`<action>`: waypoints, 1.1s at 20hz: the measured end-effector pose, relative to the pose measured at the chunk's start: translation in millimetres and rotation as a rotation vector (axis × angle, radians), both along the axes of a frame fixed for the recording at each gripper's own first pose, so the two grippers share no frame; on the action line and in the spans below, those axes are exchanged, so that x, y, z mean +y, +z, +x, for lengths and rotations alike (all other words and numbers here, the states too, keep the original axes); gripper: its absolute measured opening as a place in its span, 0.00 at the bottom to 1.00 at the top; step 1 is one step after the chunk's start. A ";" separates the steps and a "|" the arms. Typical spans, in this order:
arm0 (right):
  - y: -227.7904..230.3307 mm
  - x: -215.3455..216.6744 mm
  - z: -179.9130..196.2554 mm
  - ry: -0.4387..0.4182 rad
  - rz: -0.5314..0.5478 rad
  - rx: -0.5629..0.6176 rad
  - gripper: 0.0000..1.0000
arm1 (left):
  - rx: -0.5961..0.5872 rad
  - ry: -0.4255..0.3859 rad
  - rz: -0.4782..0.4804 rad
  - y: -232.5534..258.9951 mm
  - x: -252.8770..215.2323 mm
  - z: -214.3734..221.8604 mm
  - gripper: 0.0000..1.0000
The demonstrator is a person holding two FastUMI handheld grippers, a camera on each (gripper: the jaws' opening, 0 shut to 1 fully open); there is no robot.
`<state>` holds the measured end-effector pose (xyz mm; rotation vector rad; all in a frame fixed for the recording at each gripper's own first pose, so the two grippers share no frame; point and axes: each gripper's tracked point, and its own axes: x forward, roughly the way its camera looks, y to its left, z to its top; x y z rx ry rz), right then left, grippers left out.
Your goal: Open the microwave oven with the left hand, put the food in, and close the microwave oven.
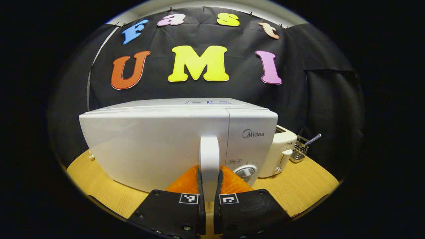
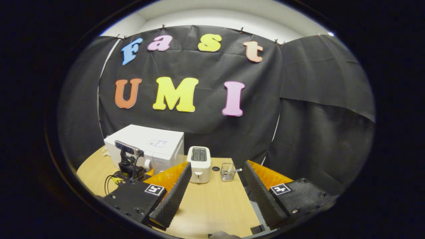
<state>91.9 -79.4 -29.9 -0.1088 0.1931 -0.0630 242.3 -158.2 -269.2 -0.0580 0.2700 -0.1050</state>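
Left gripper clamped on the microwave oven's door handle.
Left gripper view: the left gripper (image 1: pixel 210 186) pinches the white door handle (image 1: pixel 209 159) between its 2 fingers; the microwave oven (image 1: pixel 172 139) stands directly ahead. Right gripper view: the right gripper (image 2: pixel 215 189) is spread wide, holding nothing, a toaster (image 2: pixel 199 164) ahead between its jaws.

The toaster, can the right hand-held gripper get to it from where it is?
Probably yes. The right hand-held gripper is open, and bare table lies between its fingers and the toaster. The wire basket stands off to one side, not in the way.
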 end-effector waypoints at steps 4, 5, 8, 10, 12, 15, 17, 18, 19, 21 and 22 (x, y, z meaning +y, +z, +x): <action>-2.5 0.2 -4.4 0.008 -0.002 0.004 1.00 | 0.003 -0.006 -0.002 -0.5 0.5 -2.1 0.09; -3.3 0.1 -6.1 0.010 -0.001 0.004 1.00 | 0.015 -0.008 -0.005 -0.9 1.1 -10.7 0.09; -6.2 7.1 -10.1 0.026 -0.017 0.006 1.00 | -0.029 -0.038 0.036 2.2 11.3 -45.3 0.09; -11.6 21.4 -13.8 0.059 -0.031 0.012 1.00 | -0.008 -0.061 0.030 -1.3 21.5 -75.3 0.09; -16.1 39.2 -17.2 0.102 -0.021 0.020 1.00 | 0.017 -0.071 0.019 -3.8 33.1 -99.8 0.09; -14.3 65.3 -21.3 0.155 0.002 0.013 0.92 | 0.047 -0.053 0.045 -5.6 58.5 -134.4 0.09; -13.2 81.5 -25.8 0.184 0.007 0.007 1.00 | 0.070 -0.029 0.040 -6.9 76.9 -155.1 0.09; -13.8 89.8 -29.0 0.198 0.009 0.005 1.00 | 0.077 -0.017 0.046 -7.9 87.2 -164.6 0.10; -14.3 96.9 -32.2 0.210 0.010 0.005 1.00 | 0.083 -0.006 0.054 -9.1 97.8 -175.7 0.10; -17.2 111.9 -39.9 0.232 0.017 0.007 1.00 | 0.098 0.030 0.065 -10.3 122.3 -191.4 0.10; -17.7 118.1 -43.1 0.241 0.021 0.008 1.00 | 0.108 0.050 0.069 -11.6 135.9 -199.2 0.11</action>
